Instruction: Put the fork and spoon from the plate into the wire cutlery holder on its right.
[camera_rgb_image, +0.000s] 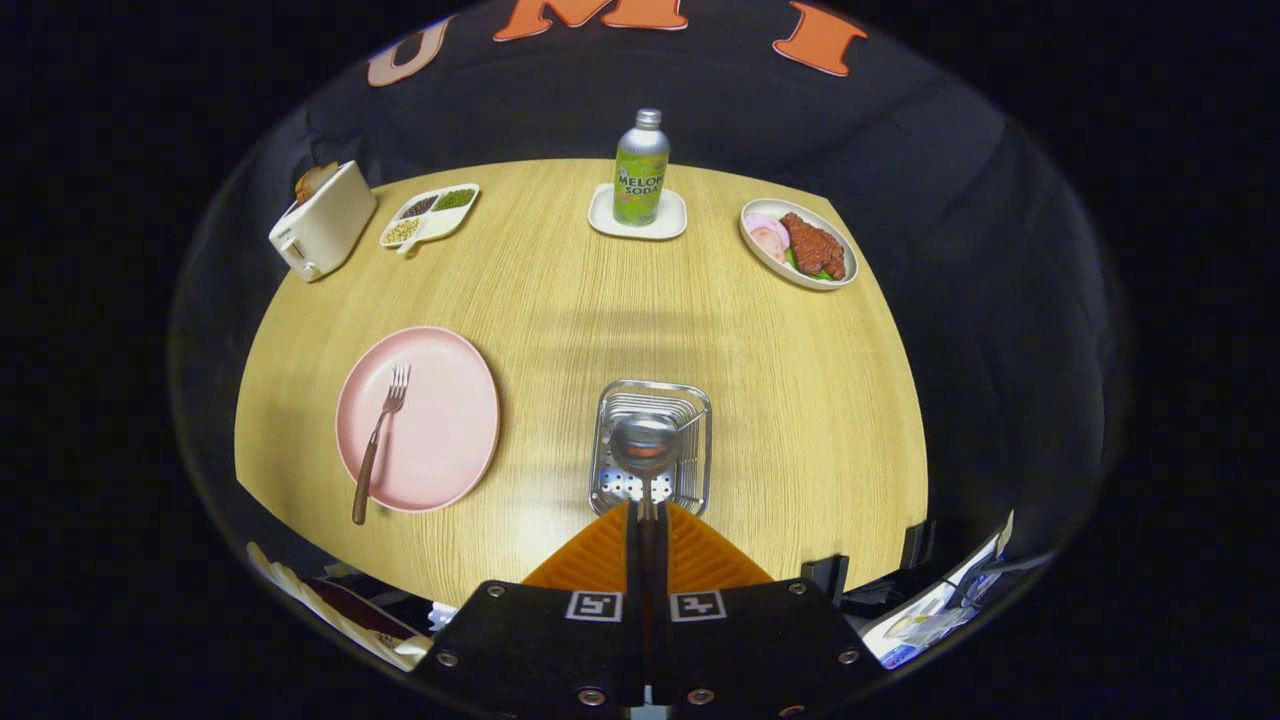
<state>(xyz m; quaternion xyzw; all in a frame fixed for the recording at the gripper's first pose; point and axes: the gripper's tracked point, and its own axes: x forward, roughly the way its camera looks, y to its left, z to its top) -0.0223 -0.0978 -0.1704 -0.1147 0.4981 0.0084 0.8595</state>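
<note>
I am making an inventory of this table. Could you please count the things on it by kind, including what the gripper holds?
Cutlery: 2, fork on the pink plate, spoon held in the gripper over the wire holder
Plates, dishes and trays: 4
Wire holders: 1
Bottles: 1
Toasters: 1
Total: 9

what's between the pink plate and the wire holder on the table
Bare wood tabletop, as the gripper view shows. The fork lies on the pink plate; the tongs grip the spoon over the wire holder.
</note>
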